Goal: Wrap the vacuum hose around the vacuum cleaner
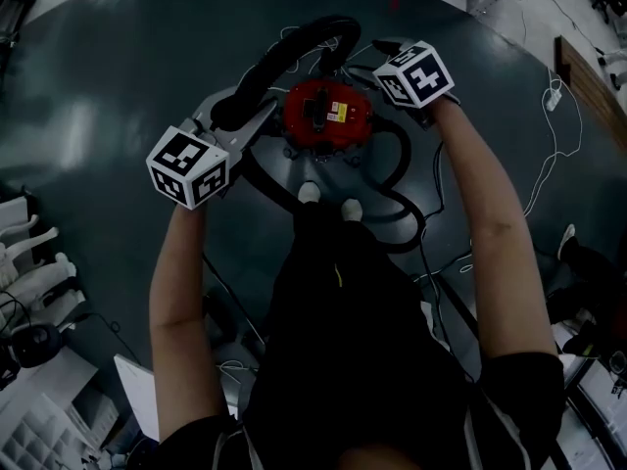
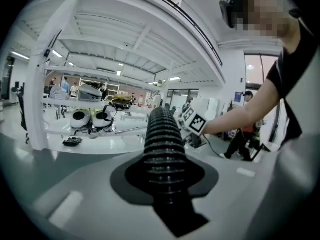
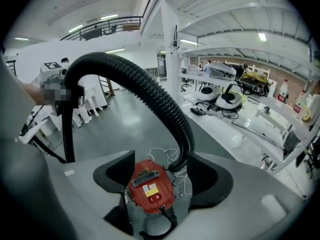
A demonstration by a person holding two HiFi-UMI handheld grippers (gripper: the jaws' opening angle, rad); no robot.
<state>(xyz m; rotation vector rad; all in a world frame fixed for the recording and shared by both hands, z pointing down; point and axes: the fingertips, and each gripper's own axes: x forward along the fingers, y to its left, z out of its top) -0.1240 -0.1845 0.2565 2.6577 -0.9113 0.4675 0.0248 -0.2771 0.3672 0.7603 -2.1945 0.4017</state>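
Note:
The red vacuum cleaner (image 1: 326,116) stands on the dark floor in front of the person's feet. Its ribbed black hose (image 1: 294,47) arcs up from the body and over to the left. My left gripper (image 1: 245,120) is shut on the hose. In the left gripper view the hose (image 2: 162,149) fills the gap between the jaws of that gripper (image 2: 165,176). My right gripper (image 1: 384,55) hovers above the cleaner's right side. In the right gripper view this gripper (image 3: 161,174) is open, with the vacuum cleaner (image 3: 150,189) below. The hose (image 3: 150,94) comes down close by the right pad (image 3: 202,179), untouched.
A black power cable (image 1: 402,213) loops over the floor beside the person's shoes (image 1: 312,192). A thin white cable (image 1: 549,155) trails at the right. White hand models (image 1: 29,253) and clutter lie at the left edge. Benches with equipment (image 3: 225,99) stand farther off.

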